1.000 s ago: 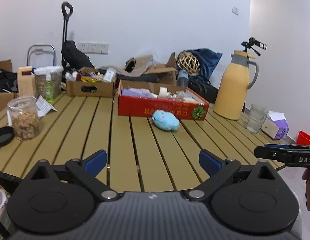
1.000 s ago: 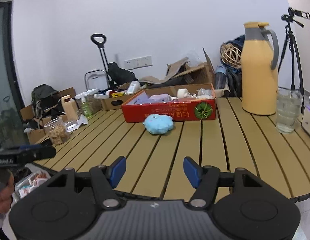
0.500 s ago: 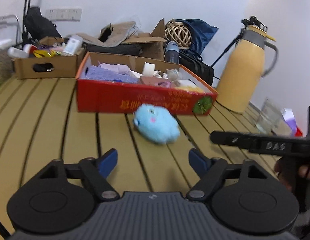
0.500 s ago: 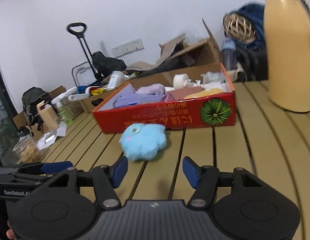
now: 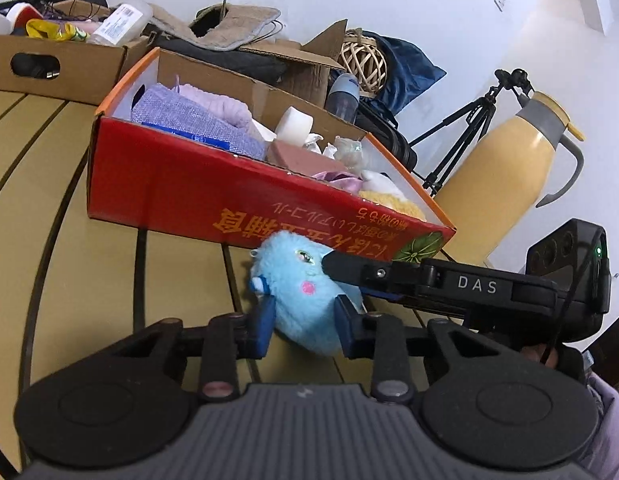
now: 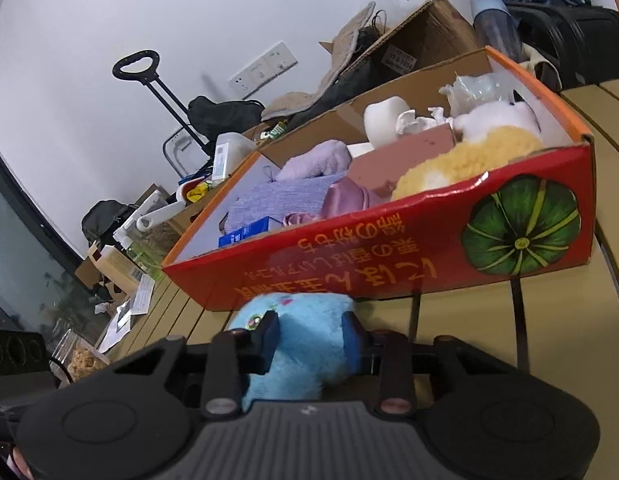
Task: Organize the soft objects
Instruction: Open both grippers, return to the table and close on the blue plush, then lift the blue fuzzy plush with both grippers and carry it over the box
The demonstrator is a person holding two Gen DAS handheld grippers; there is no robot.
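A fluffy light-blue plush toy (image 5: 305,300) lies on the slatted wooden table (image 5: 69,240), right against the front wall of the red cardboard box (image 5: 181,188). My left gripper (image 5: 303,322) has its blue pads on both sides of the toy, and its jaws are closing. From the right, my right gripper (image 5: 337,270) reaches the toy's face. In the right wrist view the right gripper (image 6: 309,338) squeezes the plush toy (image 6: 305,320) between its pads, jaws closing too. The red box (image 6: 389,268) holds purple cloths, a yellow plush and other soft items.
A tall yellow thermos jug (image 5: 505,184) stands right of the box, with a tripod (image 5: 465,124) behind it. A brown cardboard box (image 5: 49,60) of clutter sits at the back left. A jar (image 6: 83,360) and papers lie near the table's left side.
Both grippers came forward and down from the table's near edge to the blue plush toy. Their jaws narrowed from wide apart to pressing on it.
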